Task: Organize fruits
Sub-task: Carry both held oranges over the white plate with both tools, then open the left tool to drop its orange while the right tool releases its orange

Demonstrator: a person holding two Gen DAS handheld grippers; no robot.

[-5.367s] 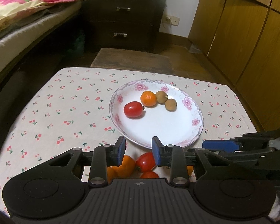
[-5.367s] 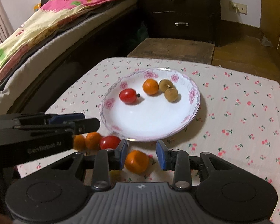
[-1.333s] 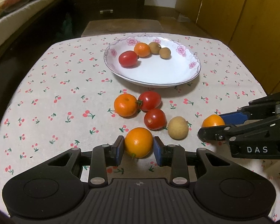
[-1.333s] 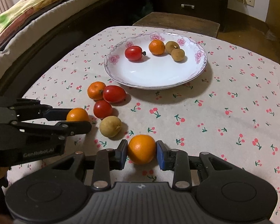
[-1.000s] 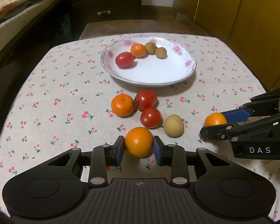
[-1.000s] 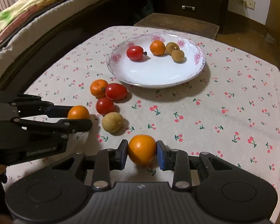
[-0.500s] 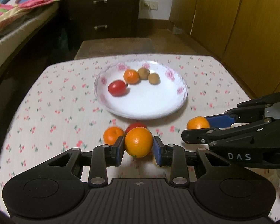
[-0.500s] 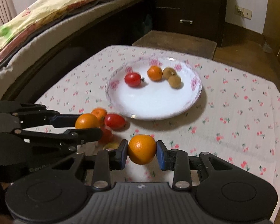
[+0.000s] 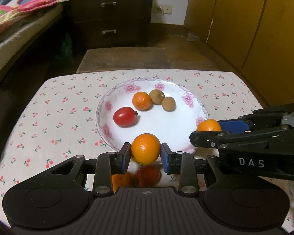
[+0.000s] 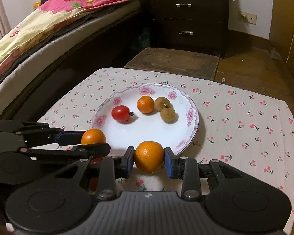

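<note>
A white floral plate [image 9: 186, 129] [image 10: 192, 129] holds a red tomato [image 9: 124, 116], a small orange [image 9: 141, 100] and two brown longans [image 9: 168, 103]. My left gripper [image 9: 145, 152] is shut on an orange [image 9: 145, 148] and holds it over the plate's near rim. My right gripper [image 10: 149, 159] is shut on another orange [image 10: 149, 156] just before the plate's near rim. Each gripper with its orange also shows in the other view, the right one [image 9: 208, 125] and the left one [image 10: 93, 136]. An orange [image 9: 121, 182] and a tomato [image 9: 149, 175] lie on the cloth under my left gripper.
The table has a cherry-print cloth [image 9: 49, 117]. A wooden stool [image 9: 123, 58] stands behind it, then a dark drawer chest [image 9: 111, 15]. A bed [image 10: 39, 39] runs along the left and wooden wardrobe doors [image 9: 254, 29] along the right.
Both grippers have lifted their oranges off the cloth and moved forward to the plate's near rim. The loose fruits on the cloth now lie under and behind the grippers.
</note>
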